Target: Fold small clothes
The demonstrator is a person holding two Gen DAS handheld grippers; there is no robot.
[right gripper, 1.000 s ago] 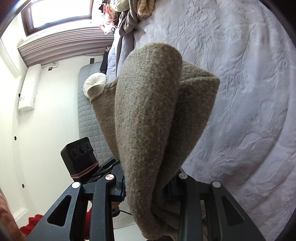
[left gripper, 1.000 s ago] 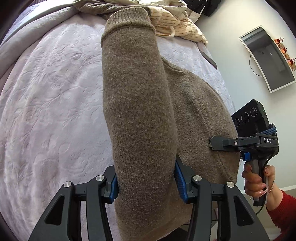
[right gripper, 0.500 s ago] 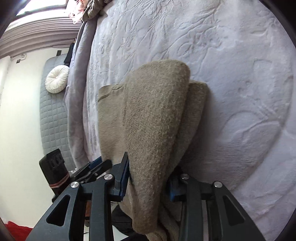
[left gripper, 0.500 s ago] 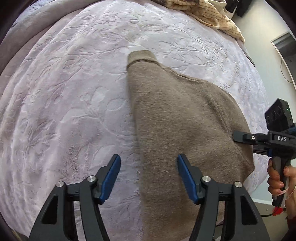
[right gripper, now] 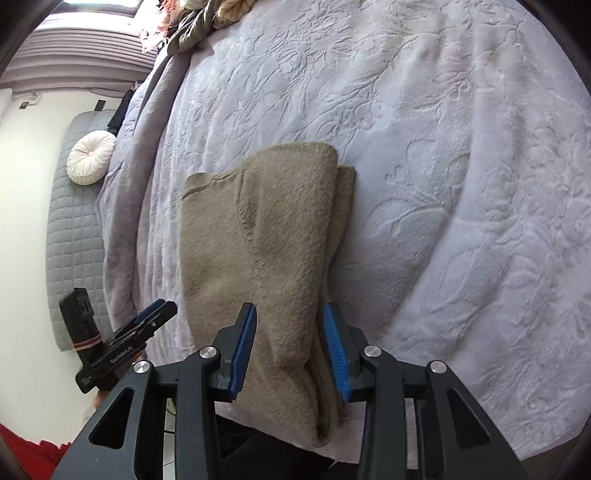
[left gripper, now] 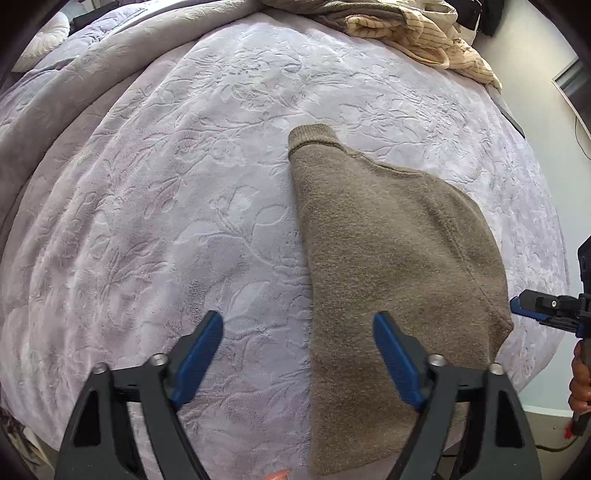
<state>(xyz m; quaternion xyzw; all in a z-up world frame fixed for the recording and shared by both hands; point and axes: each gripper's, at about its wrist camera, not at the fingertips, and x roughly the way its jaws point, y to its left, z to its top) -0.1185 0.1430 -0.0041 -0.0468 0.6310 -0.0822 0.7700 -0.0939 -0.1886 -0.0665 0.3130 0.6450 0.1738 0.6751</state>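
Note:
A brown knit sweater (left gripper: 388, 258) lies folded on the lilac embossed bedspread (left gripper: 166, 221), its near end hanging over the bed's edge. My left gripper (left gripper: 297, 332) is open and empty, its right finger over the sweater's left part. In the right wrist view the sweater (right gripper: 266, 236) lies lengthwise, a folded layer on top. My right gripper (right gripper: 290, 332) is open just above the sweater's near end, jaws on either side of the top fold without pinching it. Each gripper shows in the other's view: right (left gripper: 532, 306), left (right gripper: 147, 321).
A pile of other clothes, cream striped and olive (left gripper: 417, 33), lies at the bed's far side. A rumpled grey blanket (left gripper: 55, 96) runs along the left. A round white cushion (right gripper: 90, 157) leans on a quilted headboard. A wall stands beyond the bed's right edge.
Both grippers lowered the lifted sweater onto the bed and let go. The left opened first and drew back; the right has now opened too.

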